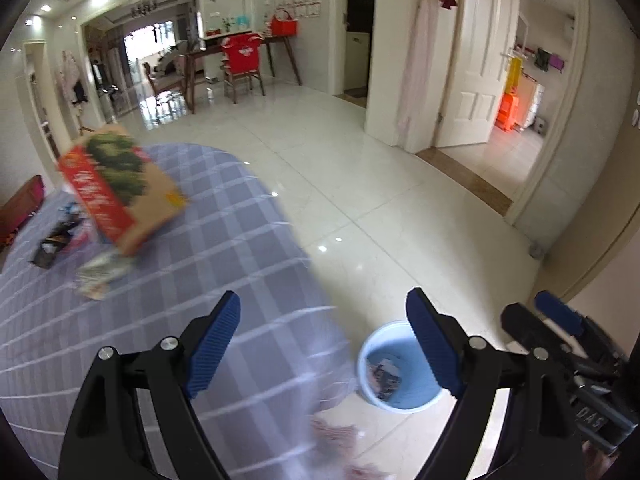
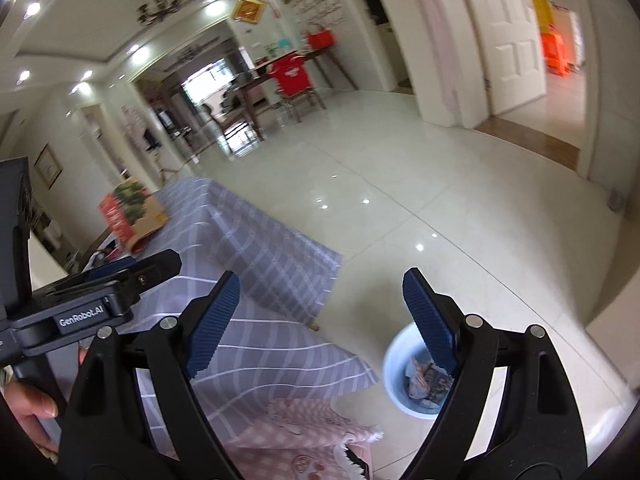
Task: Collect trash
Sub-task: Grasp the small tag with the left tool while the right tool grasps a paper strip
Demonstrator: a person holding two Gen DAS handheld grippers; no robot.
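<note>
Already empty-handed, both grippers hang over the bin.

Left gripper (image 1: 324, 312) and right gripper (image 2: 320, 292) gape wide, gripping nothing; the blue bin (image 2: 394, 364) on the floor below holds wrappers, so a drop looks done. More trash (image 1: 96, 276) waits on the checked tablecloth (image 1: 224, 240), beside a tilted cardboard box (image 1: 120, 192) that crowds the reach.

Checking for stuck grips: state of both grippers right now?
Left gripper: open, nothing between the jaws.
Right gripper: open, nothing held; blue bin with trash sits on the floor below it.
</note>
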